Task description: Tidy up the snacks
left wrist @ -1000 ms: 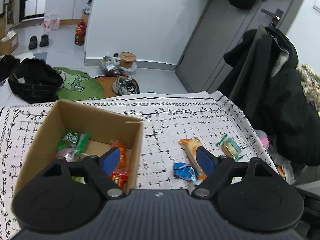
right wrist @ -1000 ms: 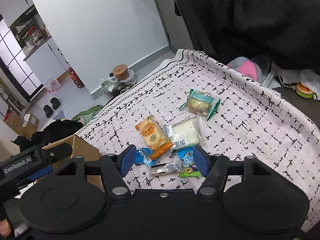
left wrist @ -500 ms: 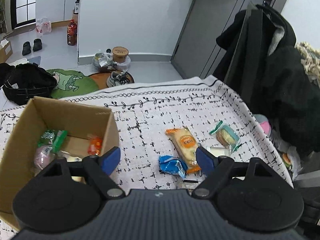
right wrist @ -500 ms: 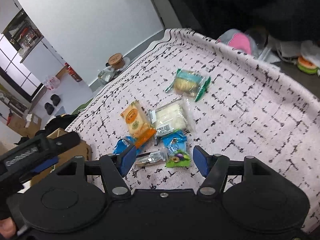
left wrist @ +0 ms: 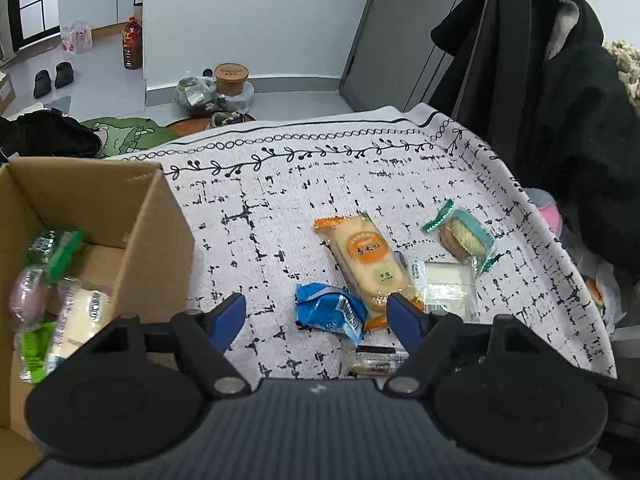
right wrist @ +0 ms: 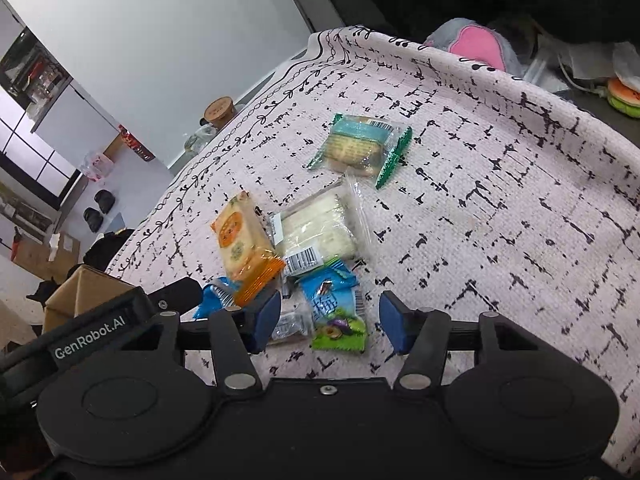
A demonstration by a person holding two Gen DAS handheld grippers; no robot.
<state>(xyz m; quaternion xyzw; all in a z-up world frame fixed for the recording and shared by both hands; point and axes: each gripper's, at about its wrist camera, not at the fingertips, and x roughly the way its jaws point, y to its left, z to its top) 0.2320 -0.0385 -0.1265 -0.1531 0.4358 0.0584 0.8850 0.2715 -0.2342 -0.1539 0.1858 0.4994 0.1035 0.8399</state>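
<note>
Now that both grippers have dropped from above the cardboard box [left wrist: 96, 216] toward the loose snacks, the next pick is near: the left gripper [left wrist: 316, 312] narrows emptily around the blue packet [left wrist: 330, 312]. The right gripper [right wrist: 326, 320], also closing empty, straddles a green-blue packet [right wrist: 336, 312] at six o'clock of the pile, hidden from the left view; only that view shows the box's contents at nine o'clock

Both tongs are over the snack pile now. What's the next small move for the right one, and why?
Probably lower the right tongs onto the blue-and-green packet and finish closing. Its jaws are closing, nothing is pinched yet, and that packet lies between the pads, nearest of the loose snacks. The cardboard box waits on the left.
</note>
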